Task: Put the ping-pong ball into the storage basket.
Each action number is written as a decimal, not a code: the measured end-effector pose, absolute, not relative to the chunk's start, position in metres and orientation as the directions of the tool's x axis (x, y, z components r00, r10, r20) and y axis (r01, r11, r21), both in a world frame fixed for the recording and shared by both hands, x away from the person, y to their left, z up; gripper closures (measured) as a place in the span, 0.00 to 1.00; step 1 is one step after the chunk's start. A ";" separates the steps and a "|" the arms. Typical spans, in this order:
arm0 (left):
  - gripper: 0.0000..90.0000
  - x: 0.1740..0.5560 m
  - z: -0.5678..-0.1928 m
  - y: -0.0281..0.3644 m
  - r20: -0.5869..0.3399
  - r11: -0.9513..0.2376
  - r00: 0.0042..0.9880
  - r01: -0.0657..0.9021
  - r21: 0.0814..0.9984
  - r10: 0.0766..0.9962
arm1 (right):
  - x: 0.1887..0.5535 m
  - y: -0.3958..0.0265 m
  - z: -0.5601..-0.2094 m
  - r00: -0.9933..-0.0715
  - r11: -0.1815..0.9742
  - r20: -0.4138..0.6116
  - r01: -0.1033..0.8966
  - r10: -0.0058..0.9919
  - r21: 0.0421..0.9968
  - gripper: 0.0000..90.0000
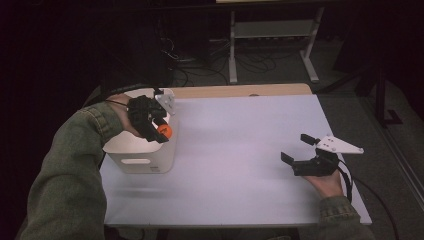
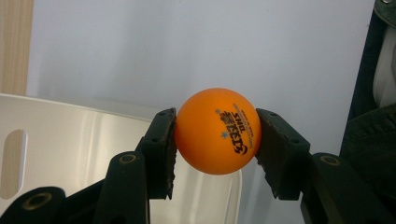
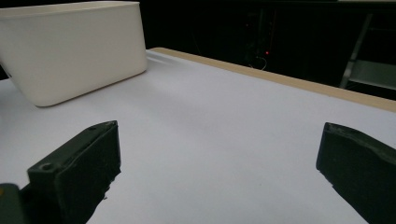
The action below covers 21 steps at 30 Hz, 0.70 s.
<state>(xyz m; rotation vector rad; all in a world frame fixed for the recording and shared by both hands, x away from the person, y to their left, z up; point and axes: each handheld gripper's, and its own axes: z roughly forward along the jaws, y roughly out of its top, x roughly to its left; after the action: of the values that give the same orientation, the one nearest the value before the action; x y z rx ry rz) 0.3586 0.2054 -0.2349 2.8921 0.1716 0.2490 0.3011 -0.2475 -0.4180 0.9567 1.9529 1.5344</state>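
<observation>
Left tongs [image 2: 215, 140] clamped on a glossy orange ball [image 2: 217, 130] with dark print; right tongs [image 3: 219, 177] agape, empty.

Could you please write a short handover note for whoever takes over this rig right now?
Left tool: shut on the orange ball, held over the white bin near its right rim.
Right tool: open, holding nothing, low over the white table at the right.
Done: ball gripped and lifted.
Left: whether it is going into the bin or coming out cannot be told from here; probably the next step is setting it down and releasing.
</observation>
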 end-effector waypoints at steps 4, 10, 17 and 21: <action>0.57 0.359 -0.232 0.213 0.154 -0.964 0.977 0.108 0.243 0.148 | 0.301 -0.248 -0.418 -0.643 0.128 0.053 0.231 0.764 0.965 0.00; 0.57 0.360 -0.227 0.227 0.162 -0.961 0.972 0.130 0.244 0.172 | 0.301 -0.247 -0.418 -0.643 0.130 0.052 0.232 0.764 0.964 0.00; 0.57 0.361 -0.226 0.238 0.165 -0.962 0.970 0.136 0.235 0.177 | 0.301 -0.247 -0.418 -0.643 0.134 0.051 0.235 0.764 0.963 0.00; 0.57 0.364 -0.226 0.243 0.167 -0.965 0.971 0.132 0.225 0.171 | 0.301 -0.247 -0.419 -0.642 0.135 0.050 0.236 0.765 0.962 0.00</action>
<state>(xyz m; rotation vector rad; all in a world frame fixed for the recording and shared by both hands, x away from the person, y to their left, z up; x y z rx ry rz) 0.3640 0.2430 -0.2262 2.9062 0.2259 0.2730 0.3011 -0.2467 -0.4186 0.9591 1.9594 1.5258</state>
